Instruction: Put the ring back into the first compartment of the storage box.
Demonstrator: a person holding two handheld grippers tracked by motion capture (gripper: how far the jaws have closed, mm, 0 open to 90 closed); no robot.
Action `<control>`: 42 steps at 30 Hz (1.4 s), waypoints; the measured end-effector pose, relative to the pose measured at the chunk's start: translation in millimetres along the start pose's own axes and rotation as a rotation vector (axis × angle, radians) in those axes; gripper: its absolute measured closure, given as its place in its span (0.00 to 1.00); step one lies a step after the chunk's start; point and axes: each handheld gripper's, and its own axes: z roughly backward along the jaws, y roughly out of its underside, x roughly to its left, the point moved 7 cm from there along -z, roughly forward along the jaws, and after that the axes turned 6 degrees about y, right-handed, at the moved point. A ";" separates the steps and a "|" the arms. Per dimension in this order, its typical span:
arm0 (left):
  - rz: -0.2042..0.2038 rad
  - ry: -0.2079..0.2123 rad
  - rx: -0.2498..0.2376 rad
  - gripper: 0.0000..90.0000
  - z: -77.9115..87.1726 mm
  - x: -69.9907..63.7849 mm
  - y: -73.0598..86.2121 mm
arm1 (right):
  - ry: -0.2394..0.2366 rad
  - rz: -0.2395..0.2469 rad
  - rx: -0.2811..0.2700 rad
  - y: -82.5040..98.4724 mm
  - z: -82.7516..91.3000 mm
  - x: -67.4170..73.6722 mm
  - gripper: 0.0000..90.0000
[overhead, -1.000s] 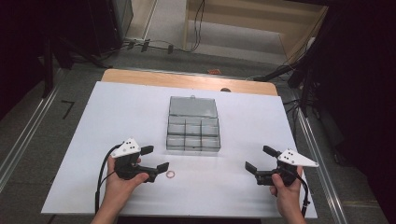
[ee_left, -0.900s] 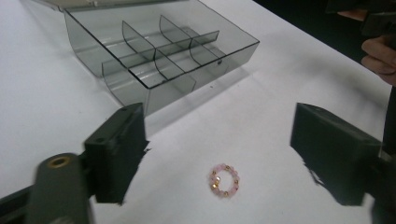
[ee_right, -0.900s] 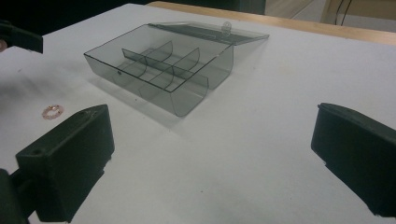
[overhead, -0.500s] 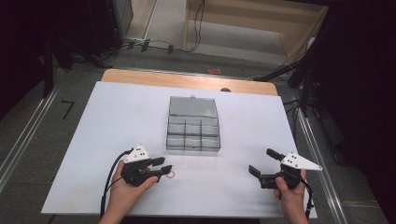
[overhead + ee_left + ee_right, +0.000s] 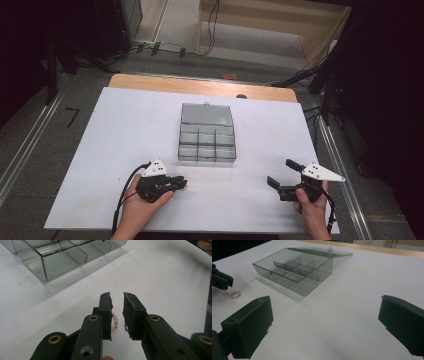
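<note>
A small pink ring (image 5: 114,323) lies on the white table, half hidden behind the left jaw of my left gripper (image 5: 117,296). Those jaws have just been closing. A narrow gap remains, and the ring sits low by the left pad, clear of the right one. From the right gripper view the ring (image 5: 236,294) lies flat beside the left gripper (image 5: 220,280). In the high view the left gripper (image 5: 183,184) points right, below the box's near-left corner. A clear compartment box (image 5: 207,140) stands mid-table, lid open. My right gripper (image 5: 281,173) is wide open and holds nothing.
The white board (image 5: 125,130) covers the table, with a wooden strip (image 5: 200,86) along its far edge. The box (image 5: 294,270) has several bare compartments. Cables run over the floor beyond the table. Metal rails flank both sides.
My left gripper has slid right and down over the ring, and its jaws have narrowed from wide apart to a slim gap. The right gripper has stayed put.
</note>
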 end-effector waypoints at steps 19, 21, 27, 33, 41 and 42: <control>-0.100 -0.102 0.106 0.95 -16.5 -2.6 13.3 | 0.006 0.005 0.014 2.3 -2.3 -0.4 0.00; -0.115 -0.114 0.111 0.95 -17.2 -3.6 13.4 | 0.005 0.005 0.013 2.3 -2.8 -0.3 0.00; -0.108 -0.114 0.107 0.96 -17.3 -3.6 13.2 | 0.002 0.013 0.013 2.0 -3.0 1.7 0.00; -0.090 -0.097 0.095 0.98 -16.7 -2.7 13.1 | 0.003 0.014 0.013 1.4 -2.4 3.4 0.00; -0.066 -0.067 0.053 0.98 -10.9 -1.9 7.1 | 0.002 0.015 0.013 1.4 -2.8 3.2 0.00; -0.062 -0.063 0.042 0.98 -9.5 -1.9 5.7 | 0.002 0.014 0.013 1.3 -2.5 3.3 0.00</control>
